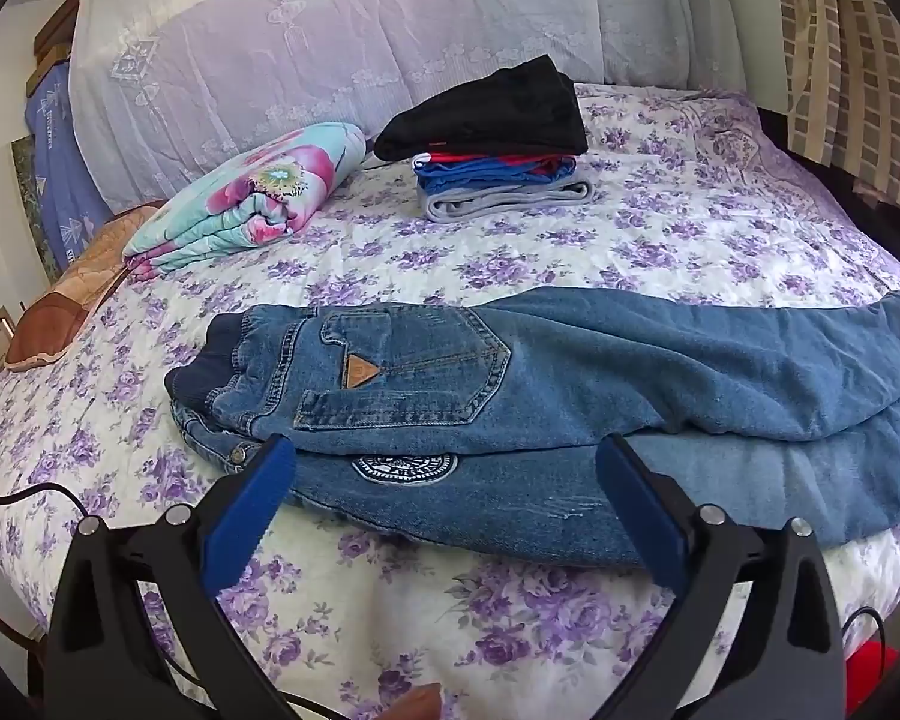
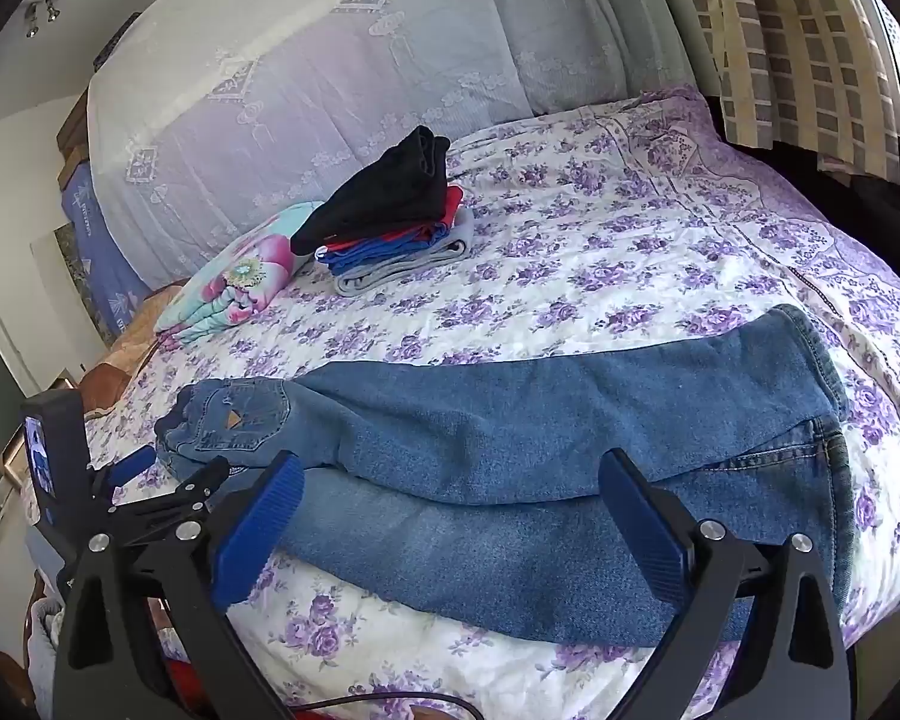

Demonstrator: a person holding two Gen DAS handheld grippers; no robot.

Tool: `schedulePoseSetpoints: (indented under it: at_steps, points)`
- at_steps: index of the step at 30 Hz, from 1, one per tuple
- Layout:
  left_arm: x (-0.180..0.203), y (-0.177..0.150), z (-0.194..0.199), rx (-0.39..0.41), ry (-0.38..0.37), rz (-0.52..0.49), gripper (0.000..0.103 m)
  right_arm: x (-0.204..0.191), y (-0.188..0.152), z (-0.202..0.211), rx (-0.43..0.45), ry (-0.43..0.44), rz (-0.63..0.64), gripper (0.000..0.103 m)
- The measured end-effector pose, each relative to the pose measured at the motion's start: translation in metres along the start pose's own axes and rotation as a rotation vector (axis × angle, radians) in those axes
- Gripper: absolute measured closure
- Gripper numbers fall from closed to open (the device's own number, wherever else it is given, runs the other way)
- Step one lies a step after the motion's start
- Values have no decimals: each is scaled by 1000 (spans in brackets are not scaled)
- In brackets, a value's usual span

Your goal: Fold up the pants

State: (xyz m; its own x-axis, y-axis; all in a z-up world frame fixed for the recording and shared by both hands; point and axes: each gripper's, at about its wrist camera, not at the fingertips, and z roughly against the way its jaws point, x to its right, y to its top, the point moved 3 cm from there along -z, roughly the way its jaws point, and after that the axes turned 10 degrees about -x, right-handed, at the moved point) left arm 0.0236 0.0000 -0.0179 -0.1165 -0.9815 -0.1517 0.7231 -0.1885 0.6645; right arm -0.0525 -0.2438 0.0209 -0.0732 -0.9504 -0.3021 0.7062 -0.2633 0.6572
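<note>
With jaws spread wide and grasping nothing, the left gripper (image 1: 444, 468) and right gripper (image 2: 450, 483) hover at six o'clock. Blue denim pants (image 2: 540, 456) lie on the floral-quilted bed (image 2: 600, 276), legs stacked lengthwise; crosswise folds appear outstanding.

The jeans (image 1: 570, 384) are mid-blue denim with orange-tan stitching, a tan triangular patch on the back pocket, a darker navy waistband and a dark-and-white round emblem (image 1: 405, 468) on the lower leg. They lie on a white bedspread (image 1: 660, 240) printed with purple flowers, beside a quilt (image 1: 240, 198) in pale turquoise with pink blossoms and a stack (image 1: 498, 156) layered black, red, royal blue and grey. Both the left gripper (image 1: 444, 507) and the right gripper (image 2: 450, 516) are black with ribbed blue pads, the headboard cover (image 1: 330, 30) is white lace, and the curtain (image 2: 798, 48) is cream checked with grey-brown squares.
</note>
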Motion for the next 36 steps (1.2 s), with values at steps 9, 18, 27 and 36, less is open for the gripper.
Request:
schedulePoseSetpoints:
  at_steps: [9, 18, 27, 36]
  points:
    - [1, 2, -1, -8, 2, 10, 5, 0, 0, 0, 0, -1, 1, 4]
    - [-3, -2, 0, 3, -1, 10, 5, 1, 0, 0, 3, 0, -3, 4]
    - [-2, -2, -1, -11, -3, 11, 5, 1, -1, 0, 2, 1, -3, 4]
    - [-7, -3, -3, -32, -17, 23, 5, 2, -1, 0, 6, 1, 0, 4]
